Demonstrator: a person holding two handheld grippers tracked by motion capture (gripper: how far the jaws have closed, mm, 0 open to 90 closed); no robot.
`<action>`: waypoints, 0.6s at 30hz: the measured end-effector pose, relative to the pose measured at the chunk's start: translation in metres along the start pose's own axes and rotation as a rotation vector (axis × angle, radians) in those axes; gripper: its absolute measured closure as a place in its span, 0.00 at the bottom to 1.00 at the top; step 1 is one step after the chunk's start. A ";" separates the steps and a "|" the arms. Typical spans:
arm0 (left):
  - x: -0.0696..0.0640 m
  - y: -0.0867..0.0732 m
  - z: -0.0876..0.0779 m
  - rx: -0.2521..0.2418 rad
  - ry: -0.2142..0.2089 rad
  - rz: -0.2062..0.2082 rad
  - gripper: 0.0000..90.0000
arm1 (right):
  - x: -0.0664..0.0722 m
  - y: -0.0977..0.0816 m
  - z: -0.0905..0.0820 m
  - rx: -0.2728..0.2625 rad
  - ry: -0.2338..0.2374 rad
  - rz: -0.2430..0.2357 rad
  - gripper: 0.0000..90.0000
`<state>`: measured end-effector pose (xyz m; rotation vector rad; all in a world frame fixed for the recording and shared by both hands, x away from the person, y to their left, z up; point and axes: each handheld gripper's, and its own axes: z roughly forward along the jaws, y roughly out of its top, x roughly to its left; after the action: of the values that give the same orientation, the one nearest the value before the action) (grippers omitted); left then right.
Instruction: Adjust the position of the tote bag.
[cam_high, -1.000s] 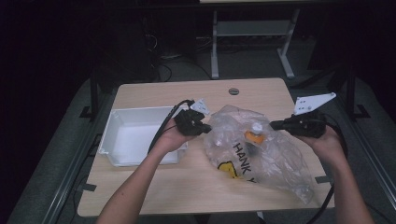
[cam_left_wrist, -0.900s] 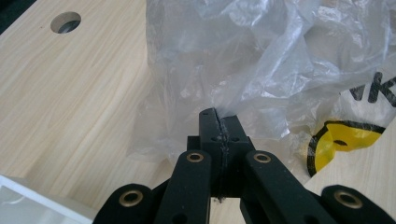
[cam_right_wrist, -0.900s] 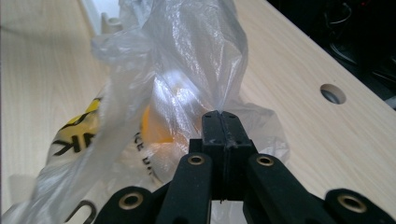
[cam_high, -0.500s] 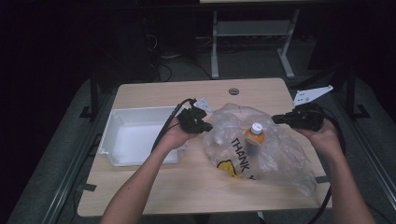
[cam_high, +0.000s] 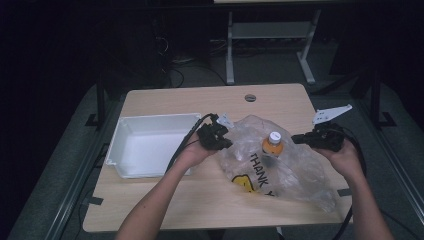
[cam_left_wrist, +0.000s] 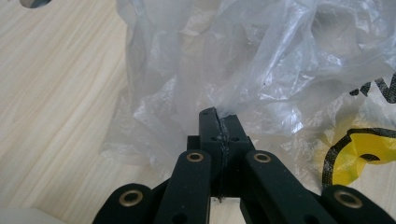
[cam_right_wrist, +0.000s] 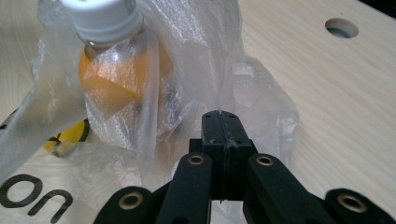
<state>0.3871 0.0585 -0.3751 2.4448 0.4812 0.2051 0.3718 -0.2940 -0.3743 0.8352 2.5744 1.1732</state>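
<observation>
Left gripper clamped on the left edge of the clear plastic bag; film pinched between closed jaws. Right gripper likewise closed on the bag's right edge. Bag spread between them on the wooden worktop, printed with "THANK" and a yellow smiley. Orange-juice bottle, white cap, stands upright inside. White plastic tray sits just left.

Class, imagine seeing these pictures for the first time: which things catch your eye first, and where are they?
A crumpled clear plastic bag sprawls across the table's right half, pinched at its edges by the left hand-held gripper and right hand-held gripper. Inside it stands an orange bottle with a white cap. An empty white tray sits at the left.
</observation>
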 end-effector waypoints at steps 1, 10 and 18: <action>-0.001 -0.001 0.001 0.000 -0.001 -0.002 1.00 | 0.000 -0.002 0.001 0.000 0.003 0.001 1.00; -0.010 -0.009 0.010 -0.002 -0.014 -0.012 1.00 | 0.002 -0.012 0.011 0.003 0.030 0.020 1.00; -0.016 -0.017 0.020 0.000 -0.021 -0.034 1.00 | 0.003 -0.017 0.027 0.033 0.053 0.037 1.00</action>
<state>0.3724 0.0533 -0.4020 2.4342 0.5125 0.1656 0.3726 -0.2838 -0.4051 0.8736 2.6389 1.1817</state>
